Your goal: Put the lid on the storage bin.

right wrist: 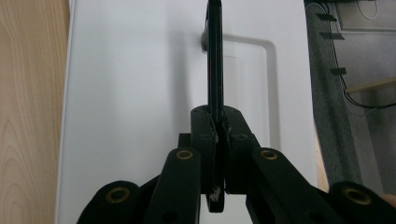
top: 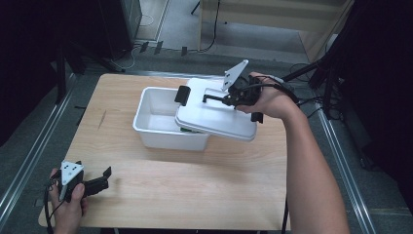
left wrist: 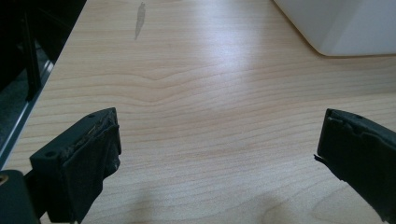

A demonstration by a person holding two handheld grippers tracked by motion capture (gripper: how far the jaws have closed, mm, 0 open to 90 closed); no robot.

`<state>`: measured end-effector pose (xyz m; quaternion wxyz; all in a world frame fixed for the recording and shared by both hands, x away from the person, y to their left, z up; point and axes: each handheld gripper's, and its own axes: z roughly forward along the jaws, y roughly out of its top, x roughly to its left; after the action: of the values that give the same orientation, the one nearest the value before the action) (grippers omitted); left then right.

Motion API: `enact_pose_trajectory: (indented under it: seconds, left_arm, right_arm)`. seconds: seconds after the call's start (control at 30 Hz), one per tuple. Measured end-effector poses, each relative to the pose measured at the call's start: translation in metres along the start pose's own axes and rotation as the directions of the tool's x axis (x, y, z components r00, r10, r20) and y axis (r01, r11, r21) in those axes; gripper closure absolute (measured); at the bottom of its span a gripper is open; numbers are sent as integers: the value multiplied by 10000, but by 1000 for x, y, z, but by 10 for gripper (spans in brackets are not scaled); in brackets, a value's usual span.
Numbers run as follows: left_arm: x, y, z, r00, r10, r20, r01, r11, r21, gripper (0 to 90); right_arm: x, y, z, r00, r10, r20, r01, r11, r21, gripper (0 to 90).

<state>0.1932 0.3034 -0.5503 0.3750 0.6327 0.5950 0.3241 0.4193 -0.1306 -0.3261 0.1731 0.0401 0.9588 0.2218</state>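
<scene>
Because the right tongs point(top: 225, 99) are clenched on the thin black handle point(right wrist: 215, 70) of the white lid point(top: 214, 114), the lid hangs tilted over the right half of the white box point(top: 160, 130), which sits toward the far edge of the table point(top: 195, 195), near its middle. Gripping the upright handle edge-on, as the right gripper view shows, seems to give a firm pinch and lets the lid swing free of the rim. A black latch point(top: 182, 94) shows at the lid's left end, unhooked from the box. Down by the near left corner of the table, the left tongs point(left wrist: 217, 149) rest released, jaws wide apart over bare wood, likely kept out of the way while one hand manages the lid.
</scene>
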Motion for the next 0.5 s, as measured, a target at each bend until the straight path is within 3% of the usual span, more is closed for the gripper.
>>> enact_pose_trajectory:
  seconds: [0.5]
  left_arm:
    - [2,0,-1,9999,-98,93,98,9999,24,2]
  right_arm:
    - [4,40,29,9975,-528,-480,522,9986,-125,854]
